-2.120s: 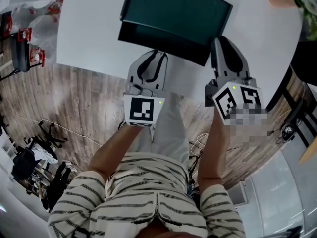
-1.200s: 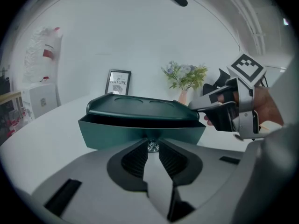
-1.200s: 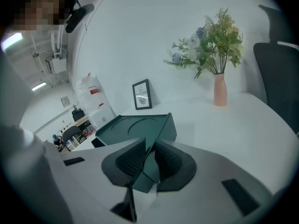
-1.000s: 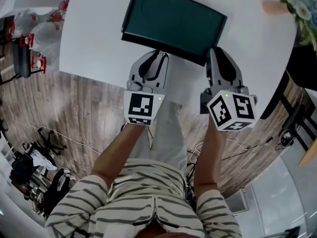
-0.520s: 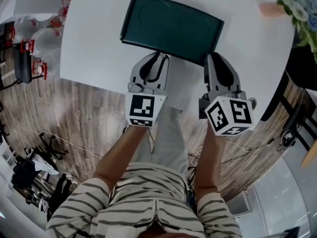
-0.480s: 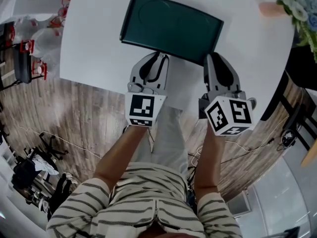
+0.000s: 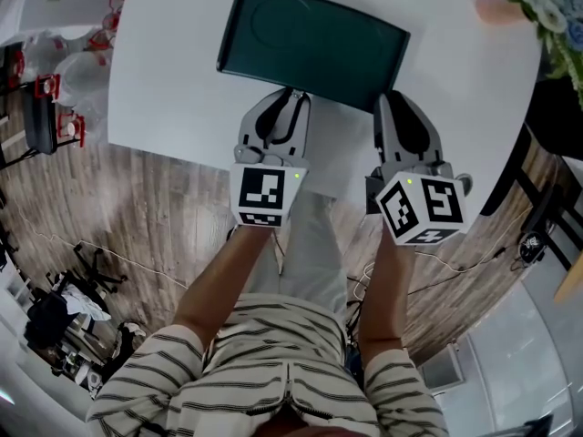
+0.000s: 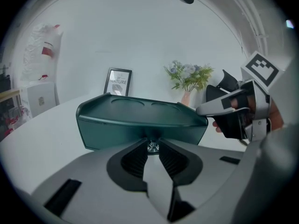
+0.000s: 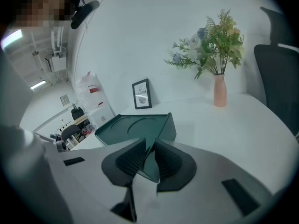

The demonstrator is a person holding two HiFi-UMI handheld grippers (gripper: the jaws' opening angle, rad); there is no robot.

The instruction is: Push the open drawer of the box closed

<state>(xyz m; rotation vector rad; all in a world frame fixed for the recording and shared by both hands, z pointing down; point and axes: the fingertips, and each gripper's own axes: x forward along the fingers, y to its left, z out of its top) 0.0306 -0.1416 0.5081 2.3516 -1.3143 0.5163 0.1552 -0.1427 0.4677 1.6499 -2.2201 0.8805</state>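
Left gripper [image 8: 153, 143] is clamped on the small knob [image 8: 153, 147] at the middle of the drawer [image 8: 140, 127], jaws nearly together with the knob right at the tips. The drawer front is dead ahead of it and looks flush with the green box [image 7: 314, 39], no gap visible. Right gripper [image 9: 149, 143] is to the left gripper's right, jaws pinched on the box's near right corner, with the green edge sitting in the narrow slot between the pads. The box sits on a white table [image 7: 173, 71], straight ahead of both grippers.
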